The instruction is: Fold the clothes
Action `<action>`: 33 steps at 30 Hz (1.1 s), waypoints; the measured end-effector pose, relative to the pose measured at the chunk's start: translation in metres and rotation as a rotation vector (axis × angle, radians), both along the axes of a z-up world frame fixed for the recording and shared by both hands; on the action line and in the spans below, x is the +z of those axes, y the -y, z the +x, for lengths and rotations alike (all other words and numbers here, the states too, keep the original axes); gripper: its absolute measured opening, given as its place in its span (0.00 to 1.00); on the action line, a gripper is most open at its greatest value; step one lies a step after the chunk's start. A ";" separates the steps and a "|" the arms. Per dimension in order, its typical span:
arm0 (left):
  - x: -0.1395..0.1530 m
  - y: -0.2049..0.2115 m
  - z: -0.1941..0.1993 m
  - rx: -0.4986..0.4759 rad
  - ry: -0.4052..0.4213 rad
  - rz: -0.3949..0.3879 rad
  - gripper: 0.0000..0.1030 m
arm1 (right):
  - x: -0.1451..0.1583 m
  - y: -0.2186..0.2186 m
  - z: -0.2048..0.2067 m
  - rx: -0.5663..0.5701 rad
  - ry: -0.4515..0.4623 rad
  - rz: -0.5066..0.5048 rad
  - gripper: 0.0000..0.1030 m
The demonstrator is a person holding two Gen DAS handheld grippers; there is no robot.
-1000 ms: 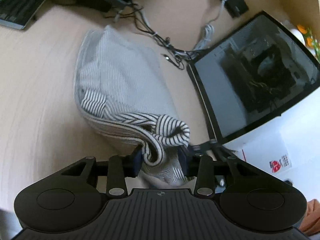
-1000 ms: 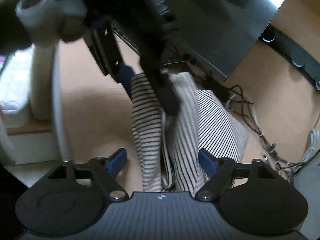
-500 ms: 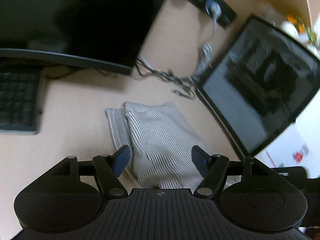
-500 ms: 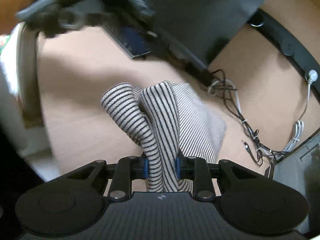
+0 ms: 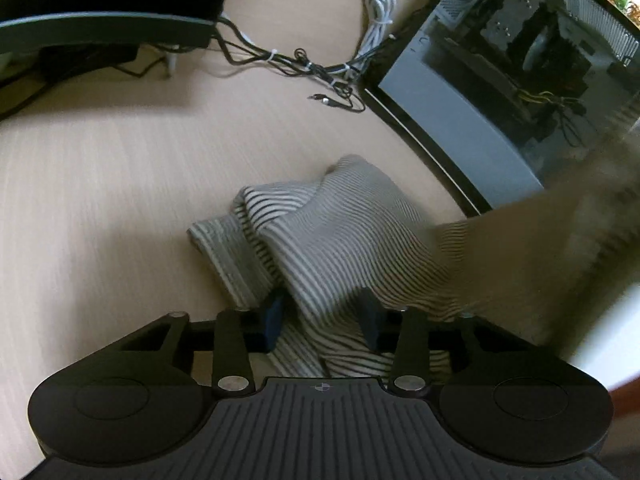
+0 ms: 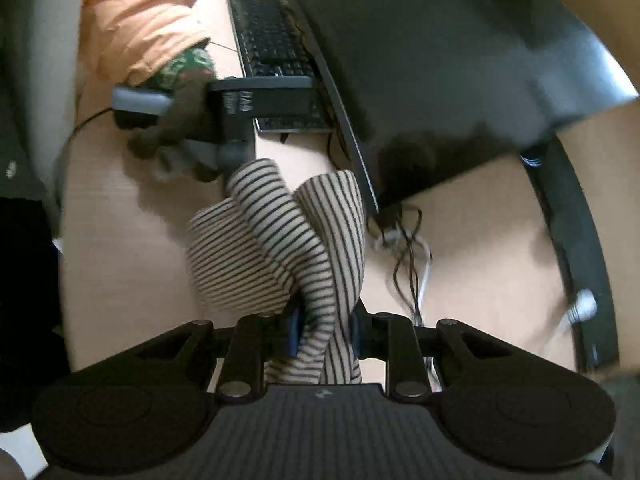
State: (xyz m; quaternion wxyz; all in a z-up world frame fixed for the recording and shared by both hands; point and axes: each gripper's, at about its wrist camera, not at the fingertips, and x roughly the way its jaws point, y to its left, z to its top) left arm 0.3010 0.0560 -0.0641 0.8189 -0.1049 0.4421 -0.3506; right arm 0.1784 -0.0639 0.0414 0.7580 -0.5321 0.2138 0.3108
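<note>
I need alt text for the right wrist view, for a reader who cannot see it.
The right gripper is shut on a bunched striped cloth above a pale desk. Beyond it, a gloved hand holds the left gripper at the cloth's far edge. A keyboard and a dark monitor lie behind.

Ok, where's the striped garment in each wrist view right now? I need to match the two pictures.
Left wrist view: the striped garment lies centre, running down between the left gripper fingers, which are shut on it.
Right wrist view: it sits centre, bunched and lifted, clamped in the right gripper.
Shared landmark: the cable bundle on the desk, top centre in the left view, right of the cloth in the right view.
</note>
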 end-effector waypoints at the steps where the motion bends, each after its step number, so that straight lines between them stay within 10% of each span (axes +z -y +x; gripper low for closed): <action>1: -0.001 -0.003 -0.001 0.002 -0.005 -0.006 0.35 | -0.004 -0.003 0.012 0.030 -0.009 -0.002 0.22; 10: 0.006 -0.037 -0.025 0.140 -0.030 -0.042 0.46 | -0.066 -0.014 0.113 0.138 -0.161 0.009 0.27; 18: 0.055 -0.054 -0.025 0.224 0.075 -0.064 0.64 | -0.062 0.004 0.138 0.083 -0.184 0.179 0.47; 28: 0.056 0.006 0.013 0.094 0.111 0.018 0.80 | -0.010 0.076 0.128 -0.235 -0.064 0.571 0.61; 33: 0.046 0.003 0.031 0.155 0.105 -0.033 0.84 | -0.023 0.116 0.152 -0.439 -0.283 0.802 0.61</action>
